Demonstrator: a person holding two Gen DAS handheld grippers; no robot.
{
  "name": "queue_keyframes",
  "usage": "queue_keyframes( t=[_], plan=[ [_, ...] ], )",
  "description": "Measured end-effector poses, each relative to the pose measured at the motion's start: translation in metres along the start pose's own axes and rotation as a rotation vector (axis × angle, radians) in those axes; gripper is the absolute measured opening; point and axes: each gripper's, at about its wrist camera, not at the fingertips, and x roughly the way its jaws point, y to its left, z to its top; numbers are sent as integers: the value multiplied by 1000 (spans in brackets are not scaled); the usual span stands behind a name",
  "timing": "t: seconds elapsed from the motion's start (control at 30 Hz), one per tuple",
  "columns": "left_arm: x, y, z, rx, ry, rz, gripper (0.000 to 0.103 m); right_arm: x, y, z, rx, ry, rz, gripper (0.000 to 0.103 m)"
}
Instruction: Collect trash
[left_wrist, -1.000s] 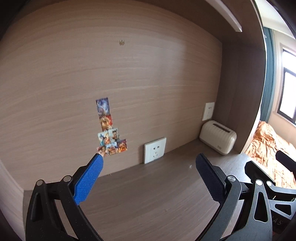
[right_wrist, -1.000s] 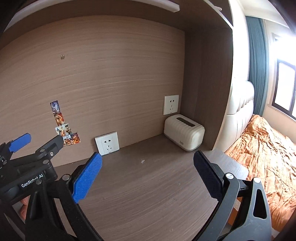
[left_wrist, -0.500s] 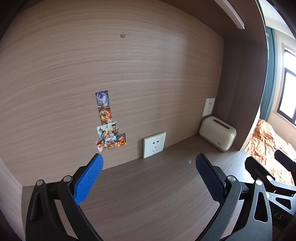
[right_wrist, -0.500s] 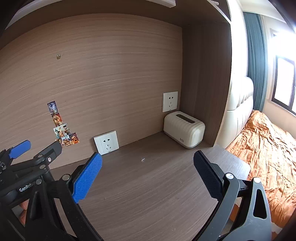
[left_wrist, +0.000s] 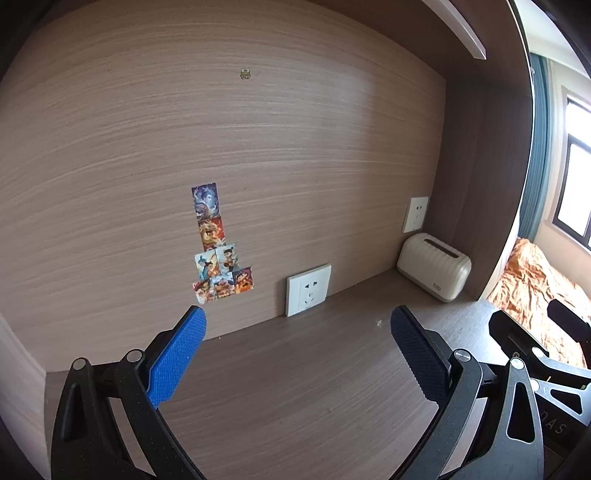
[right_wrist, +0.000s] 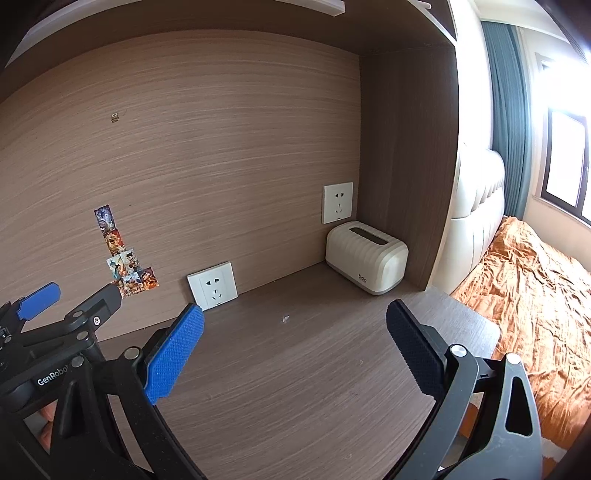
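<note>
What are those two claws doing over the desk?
A person holds both claws above a wooden desk, hunting for trash. The left claw and right claw are both open and carry nothing. The only likely trash is a tiny white scrap on the desk, in front of the cream tissue box. Nothing is picked up yet.

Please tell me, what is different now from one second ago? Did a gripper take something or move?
Both views tilted slightly upward: the stickers and tissue box sit a little lower in frame. Neither the left gripper nor the right gripper took or released anything. Both stay open over the desk; the small white scrap lies untouched.
</note>
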Motion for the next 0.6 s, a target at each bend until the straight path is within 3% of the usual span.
queue_keyframes(
  t=[0.6],
  plan=[
    [0,5,-4,-14,-1,10,98,1,4,-5,3,21,4,98]
  ],
)
